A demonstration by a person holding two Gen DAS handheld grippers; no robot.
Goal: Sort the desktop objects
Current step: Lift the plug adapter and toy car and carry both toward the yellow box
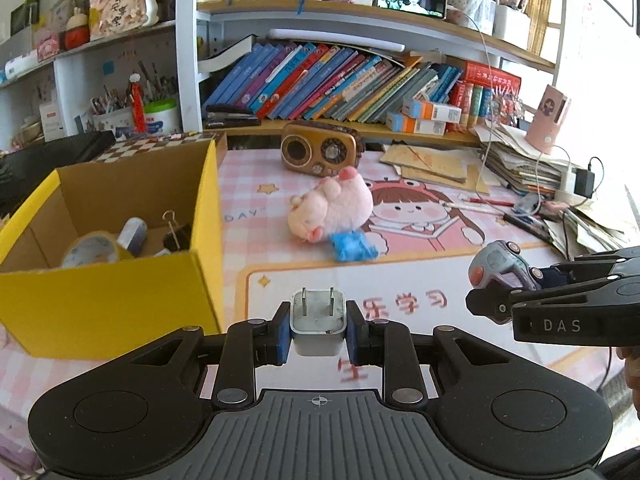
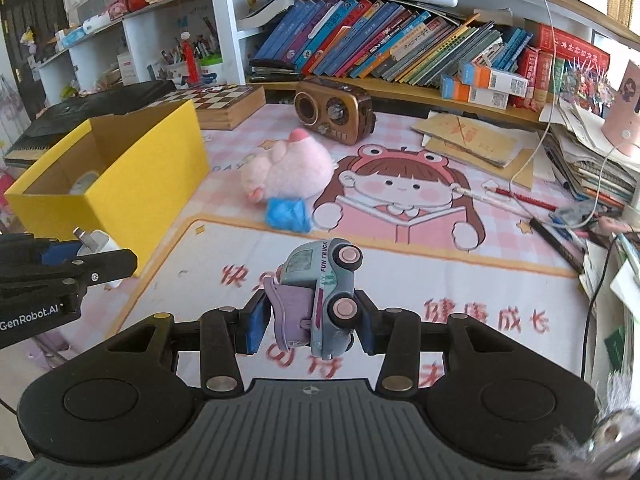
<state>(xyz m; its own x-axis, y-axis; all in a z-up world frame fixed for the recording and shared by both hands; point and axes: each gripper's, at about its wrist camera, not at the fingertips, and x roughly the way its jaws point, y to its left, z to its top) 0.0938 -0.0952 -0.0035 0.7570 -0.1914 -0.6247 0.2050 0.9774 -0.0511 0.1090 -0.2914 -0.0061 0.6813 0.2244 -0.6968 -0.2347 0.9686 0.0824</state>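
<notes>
My left gripper (image 1: 318, 330) is shut on a white plug adapter (image 1: 318, 326), prongs pointing forward, held above the pink desk mat to the right of the yellow cardboard box (image 1: 116, 300). Inside the box lie a tape roll (image 1: 94, 248), a small white-blue bottle (image 1: 133, 234) and a black binder clip (image 1: 176, 234). My right gripper (image 2: 310, 320) is shut on a grey-blue toy truck (image 2: 326, 292), lying on its side above the mat. The truck (image 1: 498, 264) also shows at the right of the left wrist view. The adapter (image 2: 96, 242) shows at the left of the right wrist view.
A pink plush pig (image 1: 332, 208) with a blue cloth piece (image 1: 352, 245) lies mid-mat. Behind it stands a brown retro radio (image 1: 318, 151). A chessboard box (image 2: 218, 102) sits behind the yellow box (image 2: 116, 176). Paper stacks, pens and cables (image 2: 576, 208) crowd the right edge; bookshelves fill the back.
</notes>
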